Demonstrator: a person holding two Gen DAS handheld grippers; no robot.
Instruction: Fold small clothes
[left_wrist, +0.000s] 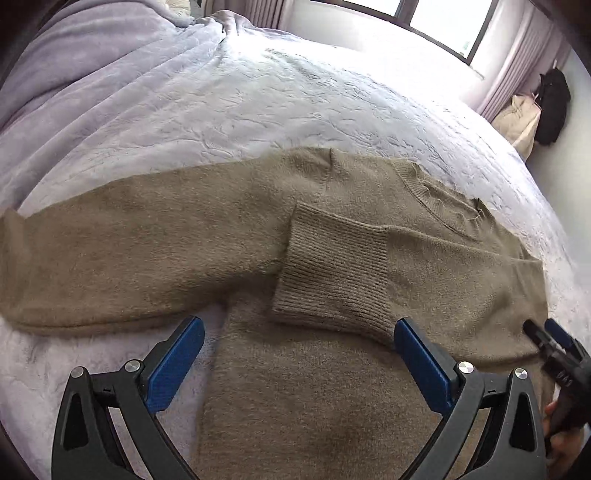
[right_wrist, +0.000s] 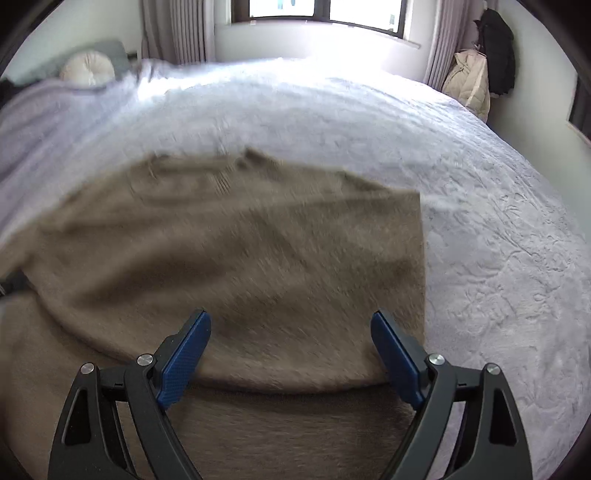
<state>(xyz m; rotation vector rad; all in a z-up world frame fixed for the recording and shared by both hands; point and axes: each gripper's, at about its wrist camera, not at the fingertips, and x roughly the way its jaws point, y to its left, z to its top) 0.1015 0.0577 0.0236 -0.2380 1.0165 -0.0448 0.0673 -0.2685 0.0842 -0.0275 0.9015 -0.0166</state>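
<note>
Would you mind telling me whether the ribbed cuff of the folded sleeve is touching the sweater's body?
Touching. The left wrist view shows the ribbed cuff lying flat across the sweater's body, with no gap or shadow beneath it.

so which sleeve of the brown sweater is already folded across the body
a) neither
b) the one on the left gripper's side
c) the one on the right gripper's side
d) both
c: in the left wrist view the ribbed cuff of the right-side sleeve lies across the chest of the sweater, while the other sleeve is stretched out flat on the bed cover.
</note>
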